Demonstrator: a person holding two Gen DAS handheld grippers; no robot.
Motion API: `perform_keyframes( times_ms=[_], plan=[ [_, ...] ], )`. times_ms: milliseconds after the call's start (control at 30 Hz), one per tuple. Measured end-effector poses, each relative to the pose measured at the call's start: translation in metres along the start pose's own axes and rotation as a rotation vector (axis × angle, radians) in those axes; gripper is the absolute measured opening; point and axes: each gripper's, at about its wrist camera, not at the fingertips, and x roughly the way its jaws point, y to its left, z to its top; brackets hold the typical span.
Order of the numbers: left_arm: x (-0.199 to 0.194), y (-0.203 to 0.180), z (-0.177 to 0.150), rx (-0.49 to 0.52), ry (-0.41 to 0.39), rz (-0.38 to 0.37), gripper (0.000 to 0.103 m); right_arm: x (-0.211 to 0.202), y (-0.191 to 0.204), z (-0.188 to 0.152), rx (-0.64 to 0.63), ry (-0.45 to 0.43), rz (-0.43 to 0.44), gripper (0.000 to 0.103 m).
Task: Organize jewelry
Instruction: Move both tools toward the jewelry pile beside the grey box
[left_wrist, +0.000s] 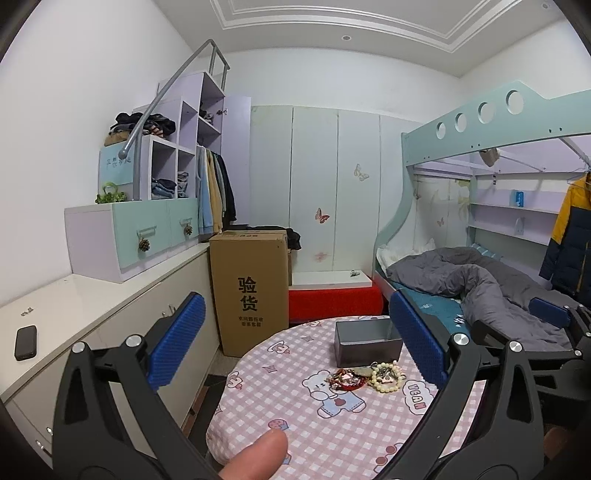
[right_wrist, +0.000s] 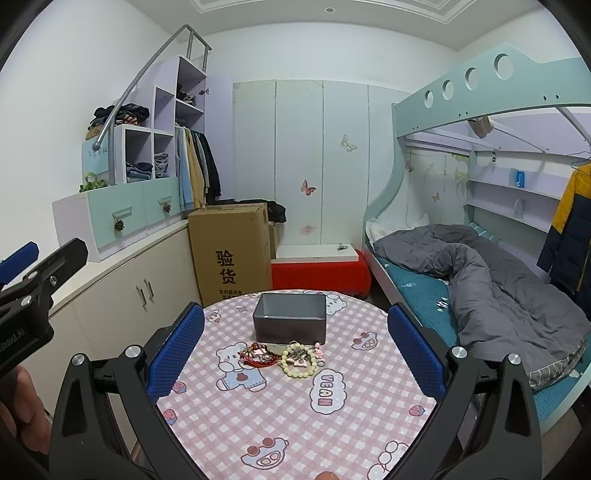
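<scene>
A pile of jewelry (right_wrist: 286, 356) lies on the round table (right_wrist: 295, 417) with a pink checked cloth. It holds a pale bead bracelet (right_wrist: 301, 372) and red cords (right_wrist: 255, 357). Behind it stands an open dark grey box (right_wrist: 290, 319), which looks empty. My right gripper (right_wrist: 295, 345) is open and empty, held above the table's near side, fingers either side of the pile. My left gripper (left_wrist: 295, 345) is open and empty, off the table's left side. In the left wrist view the jewelry (left_wrist: 364, 376) and box (left_wrist: 365, 341) sit toward its right finger (left_wrist: 417, 339).
A tall cardboard box (right_wrist: 231, 251) stands on the floor behind the table at left. A white cabinet counter (left_wrist: 92, 295) with a black phone (left_wrist: 26, 341) runs along the left wall. A bunk bed with a grey quilt (right_wrist: 498, 291) is at right.
</scene>
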Motion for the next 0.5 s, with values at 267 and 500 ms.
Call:
perform_keyframes(
  times_ms=[267, 500],
  plan=[
    [-0.0027, -0.0001, -0.0020, 0.005, -0.026, -0.030, 0.098, -0.0027, -0.0011, 0.0005, -0.004, -0.019, 0.023, 0.096],
    [0.0032, 0.0024, -0.0049, 0.002, -0.017, -0.031, 0.098, -0.0047, -0.0022, 0.0018, -0.001, -0.033, 0.027, 0.096]
  ],
)
